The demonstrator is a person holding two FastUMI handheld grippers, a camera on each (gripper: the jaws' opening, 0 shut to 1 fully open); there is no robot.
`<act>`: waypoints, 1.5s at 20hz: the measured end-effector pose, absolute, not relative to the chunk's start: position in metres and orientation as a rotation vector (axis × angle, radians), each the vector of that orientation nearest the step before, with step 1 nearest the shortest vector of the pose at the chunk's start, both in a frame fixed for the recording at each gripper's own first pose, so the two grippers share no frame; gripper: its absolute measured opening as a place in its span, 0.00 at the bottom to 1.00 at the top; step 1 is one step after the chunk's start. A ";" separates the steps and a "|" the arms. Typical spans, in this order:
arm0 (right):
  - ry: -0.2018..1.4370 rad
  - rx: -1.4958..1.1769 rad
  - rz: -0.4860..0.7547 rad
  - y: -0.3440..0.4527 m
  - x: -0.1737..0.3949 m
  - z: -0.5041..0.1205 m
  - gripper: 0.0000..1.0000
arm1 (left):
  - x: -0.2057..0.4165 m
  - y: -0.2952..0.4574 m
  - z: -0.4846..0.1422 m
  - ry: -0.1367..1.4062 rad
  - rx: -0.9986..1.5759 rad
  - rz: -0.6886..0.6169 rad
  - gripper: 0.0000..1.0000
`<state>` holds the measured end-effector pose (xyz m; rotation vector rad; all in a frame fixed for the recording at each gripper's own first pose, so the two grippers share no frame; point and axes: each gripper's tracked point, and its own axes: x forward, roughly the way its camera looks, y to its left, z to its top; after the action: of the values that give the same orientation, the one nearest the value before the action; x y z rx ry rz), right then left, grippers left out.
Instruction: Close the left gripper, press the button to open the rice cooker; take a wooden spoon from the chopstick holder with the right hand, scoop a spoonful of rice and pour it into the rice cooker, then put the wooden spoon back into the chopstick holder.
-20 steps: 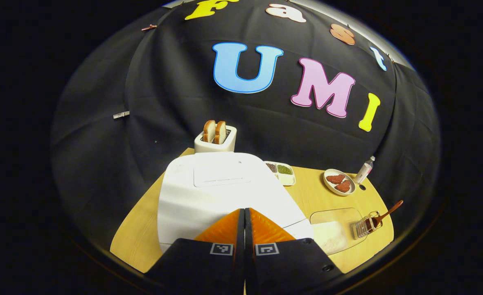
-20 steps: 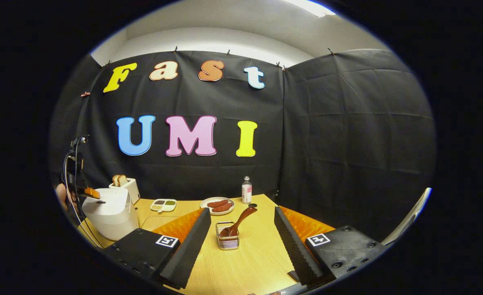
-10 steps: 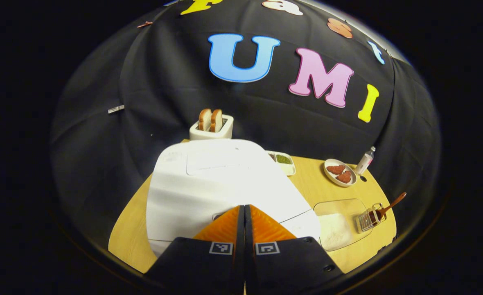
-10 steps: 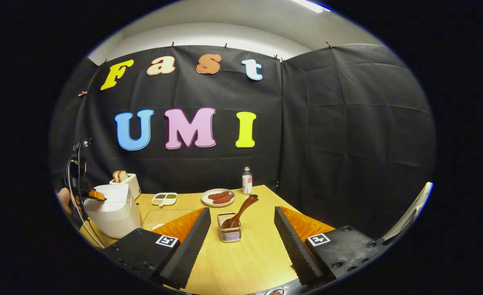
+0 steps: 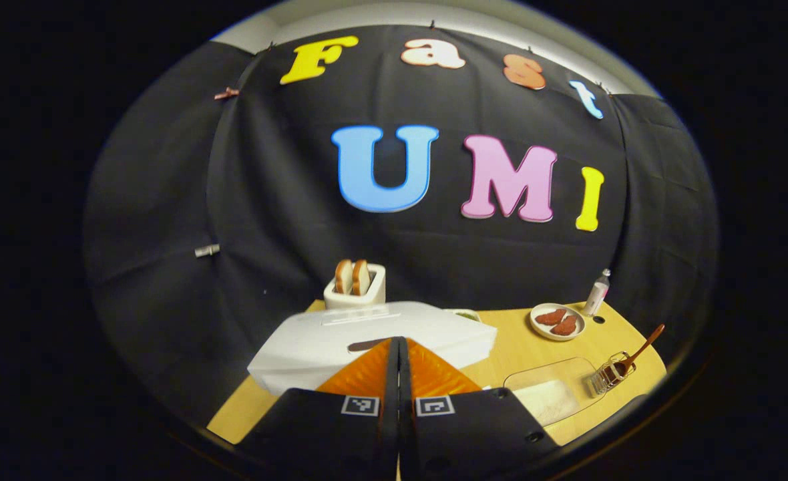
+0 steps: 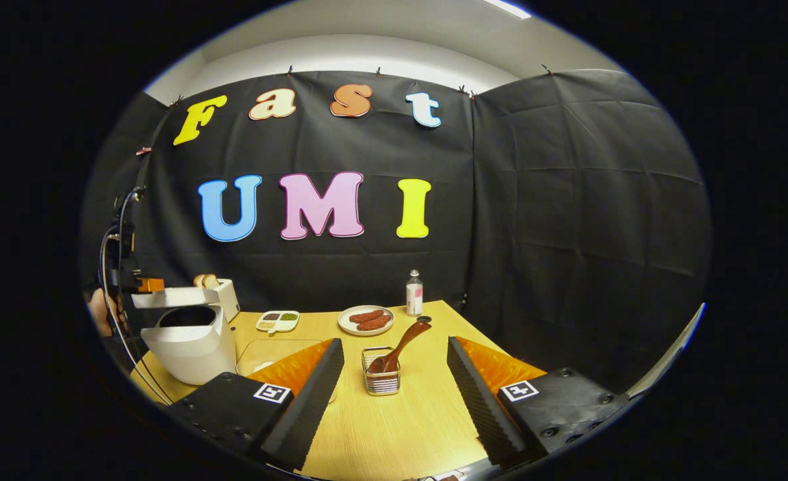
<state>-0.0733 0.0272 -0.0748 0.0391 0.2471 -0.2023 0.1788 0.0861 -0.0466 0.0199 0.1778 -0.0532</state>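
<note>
Table [image 6: 394,427]: pale wood top, carrying everything listed below.

Rice cooker [image 6: 190,344]: white, at the far left of the right gripper view. Lid [image 5: 374,337] raised off the body, the dark pot mouth open beneath it; the opening step looks done.

Tray of rice [image 5: 554,394]: clear and shallow, white grains heaped at its near end, lying between the cooker and the chopstick holder.

Left gripper [image 5: 397,364]: fingers pressed together with nothing between them, tips just at the raised lid's front edge.

Right gripper [image 6: 394,374]: fingers spread wide, empty, hanging above the table.

Chopstick holder [image 6: 381,381]: small wire basket, standing straight ahead of the right gripper, framed between its two fingers and a little beyond the tips.

Wooden spoon [image 6: 401,347]: bowl down in the holder, handle leaning up, away and to the right. Its long axis runs roughly along the gripper's line of sight, so the spread fingers could straddle the handle by going forward. The right gripper is much the nearer; the left is well apart, over by the cooker.
</note>
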 end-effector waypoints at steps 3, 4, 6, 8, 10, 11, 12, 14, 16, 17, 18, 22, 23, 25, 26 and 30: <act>0.246 0.035 -0.162 0.024 -0.050 -0.082 0.98 | 0.145 0.071 -0.006 0.058 0.034 -0.055 0.06; 0.251 0.033 -0.144 0.024 -0.042 -0.086 0.98 | 0.133 0.066 0.002 0.034 0.031 -0.058 0.07; 0.265 0.036 -0.107 0.023 -0.029 -0.095 0.98 | 0.113 0.055 0.007 0.015 0.040 -0.063 0.08; 0.290 0.049 -0.073 0.020 -0.018 -0.107 0.98 | 0.097 0.050 0.000 0.029 0.040 -0.043 0.15; 0.324 0.047 -0.049 0.014 -0.009 -0.124 0.98 | 0.085 0.039 -0.018 0.072 0.052 -0.034 0.49; 0.344 0.044 -0.038 0.010 -0.006 -0.132 0.98 | 0.080 0.035 -0.028 0.092 0.061 -0.026 0.64; 0.366 0.047 -0.033 0.005 -0.002 -0.141 0.98 | 0.074 0.032 -0.038 0.110 0.059 -0.011 0.80; 0.402 0.075 -0.023 -0.004 0.004 -0.156 0.98 | 0.060 0.020 -0.053 0.149 0.012 0.006 0.94; 0.439 0.101 -0.015 -0.010 0.012 -0.174 0.98 | 0.049 0.010 -0.067 0.187 -0.043 0.026 0.94; 0.457 0.111 -0.010 -0.013 0.018 -0.183 0.97 | 0.044 0.008 -0.074 0.206 -0.056 0.044 0.94; 0.474 0.123 -0.008 -0.015 0.024 -0.193 0.97 | 0.039 0.007 -0.079 0.223 -0.057 0.066 0.95; 0.526 0.188 0.009 -0.025 0.052 -0.222 0.98 | 0.021 0.014 -0.089 0.252 -0.047 0.168 0.94; 0.538 0.205 0.010 -0.026 0.060 -0.230 0.98 | 0.017 0.015 -0.090 0.258 -0.053 0.192 0.94; 0.566 0.233 0.011 -0.031 0.076 -0.245 0.99 | 0.008 0.017 -0.096 0.279 -0.057 0.240 0.94; 0.582 0.238 0.013 -0.033 0.083 -0.255 0.98 | 0.004 0.016 -0.098 0.288 -0.064 0.261 0.94; 0.592 0.284 0.017 -0.040 0.112 -0.280 0.99 | -0.009 0.003 -0.114 0.315 -0.104 0.319 0.96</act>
<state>0.1125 -0.0401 -0.2804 0.2842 0.5920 0.0173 -0.0093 0.0025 -0.1142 -0.1043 0.3151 0.3195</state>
